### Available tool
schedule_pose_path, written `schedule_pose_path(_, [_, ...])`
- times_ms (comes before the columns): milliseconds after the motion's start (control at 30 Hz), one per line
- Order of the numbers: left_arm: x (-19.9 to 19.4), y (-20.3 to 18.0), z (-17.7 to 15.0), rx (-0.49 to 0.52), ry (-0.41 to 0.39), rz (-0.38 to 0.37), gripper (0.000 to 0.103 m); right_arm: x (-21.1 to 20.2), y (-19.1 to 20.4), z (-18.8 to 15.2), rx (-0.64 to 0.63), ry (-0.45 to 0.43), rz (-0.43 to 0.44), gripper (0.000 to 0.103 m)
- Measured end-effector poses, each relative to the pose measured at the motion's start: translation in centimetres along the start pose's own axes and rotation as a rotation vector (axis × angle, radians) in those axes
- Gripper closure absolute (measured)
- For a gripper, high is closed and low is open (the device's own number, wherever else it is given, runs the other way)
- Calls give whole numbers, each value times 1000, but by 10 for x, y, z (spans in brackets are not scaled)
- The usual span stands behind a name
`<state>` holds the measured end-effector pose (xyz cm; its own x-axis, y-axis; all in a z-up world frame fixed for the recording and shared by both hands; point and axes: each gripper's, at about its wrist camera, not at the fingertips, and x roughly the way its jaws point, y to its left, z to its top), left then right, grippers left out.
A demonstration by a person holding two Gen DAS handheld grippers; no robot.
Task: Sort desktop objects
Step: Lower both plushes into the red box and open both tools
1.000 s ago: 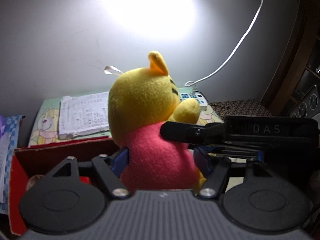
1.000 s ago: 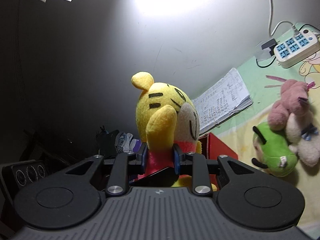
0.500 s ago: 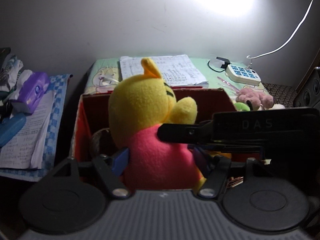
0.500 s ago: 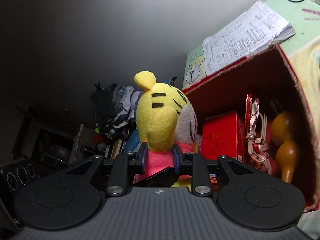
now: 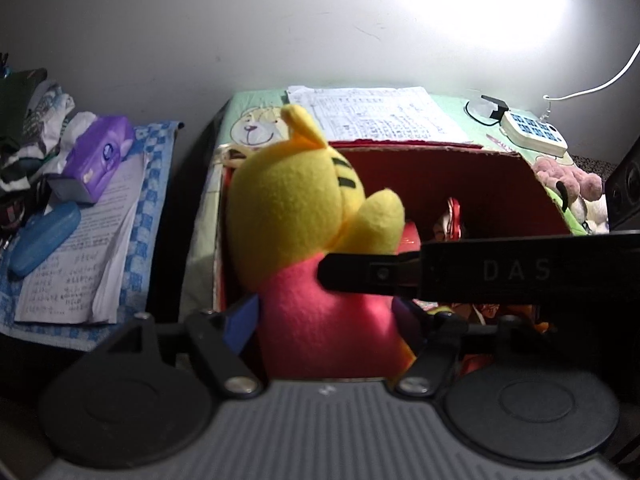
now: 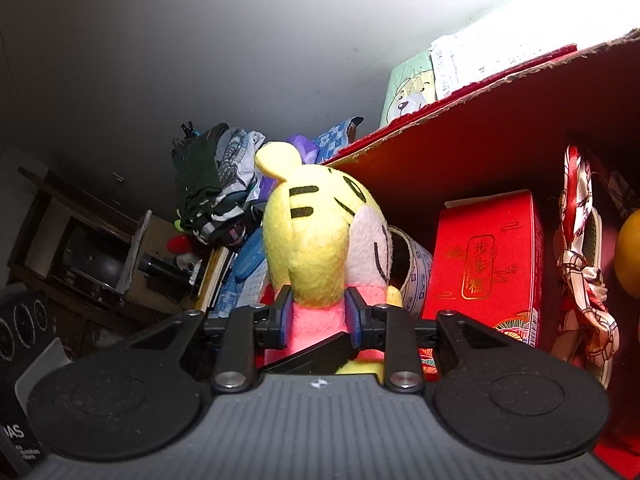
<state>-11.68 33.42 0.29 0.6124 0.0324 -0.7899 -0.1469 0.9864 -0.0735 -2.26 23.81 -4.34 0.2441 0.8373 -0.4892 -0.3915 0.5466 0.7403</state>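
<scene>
A yellow tiger plush (image 5: 296, 200) in a pink shirt hangs upright over the left end of an open red cardboard box (image 5: 420, 148). My left gripper (image 5: 328, 320) has the pink body between its jaws, which are opening; the blue pads (image 5: 244, 320) stand at the plush's sides without squeezing. My right gripper (image 6: 318, 316) is shut on the plush (image 6: 320, 232), pinching it just below the raised yellow arm. In the left wrist view that right gripper (image 5: 360, 276) reaches in from the right as a black bar across the plush's chest.
Inside the box (image 6: 480, 120) lie a red gift box (image 6: 488, 264), a patterned roll (image 6: 416, 272), a knotted ribbon bundle (image 6: 580, 264) and something yellow-orange (image 6: 630, 256). Behind it are a notebook (image 5: 372, 118), power strip (image 5: 534, 134) and pink plush (image 5: 568, 176). A purple tissue pack (image 5: 100, 156) and blue case (image 5: 44, 236) lie left.
Both grippers have carried the plush leftwards and down, from above the table to over the red box's opening. The left jaws now stand slightly wider around the pink body.
</scene>
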Motion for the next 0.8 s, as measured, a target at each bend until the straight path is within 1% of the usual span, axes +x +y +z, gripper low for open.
schedule_pose_path(100, [-1, 4, -4, -11, -1, 9, 21, 2, -3, 0, 15, 14, 14, 69])
schedule_pose_path(133, [-2, 7, -4, -19, -1, -2, 21, 1, -3, 0, 16, 14, 17, 64])
schedule_pose_path(233, [-8, 9, -5, -38, -10, -14, 21, -4, -3, 0, 16, -2, 39, 59])
schedule_pose_path(300, [-12, 8, -6, -40, -20, -8, 19, -7, -3, 0, 17, -11, 36, 54])
schedule_pose_path(333, [-13, 7, -6, -38, -26, -4, 19, -9, -3, 0, 22, -17, 32, 54])
schedule_pose_path(433, [-19, 5, -6, -38, -40, 5, 17, -18, -7, 1, 43, -37, 38, 53])
schedule_pose_path(567, [-17, 3, -3, -56, -25, 20, 15, -31, -11, 0, 56, -66, 25, 56])
schedule_pose_path(600, [-16, 2, -3, -62, -22, 25, 14, -32, -13, 0, 62, -71, 22, 57])
schedule_pose_path(700, [-17, 0, -2, -69, -17, 41, 14, -35, -16, -1, 88, -76, 25, 64])
schedule_pose_path(800, [-21, -3, -3, -64, -19, 68, 13, -35, -16, -3, 97, -75, 20, 66])
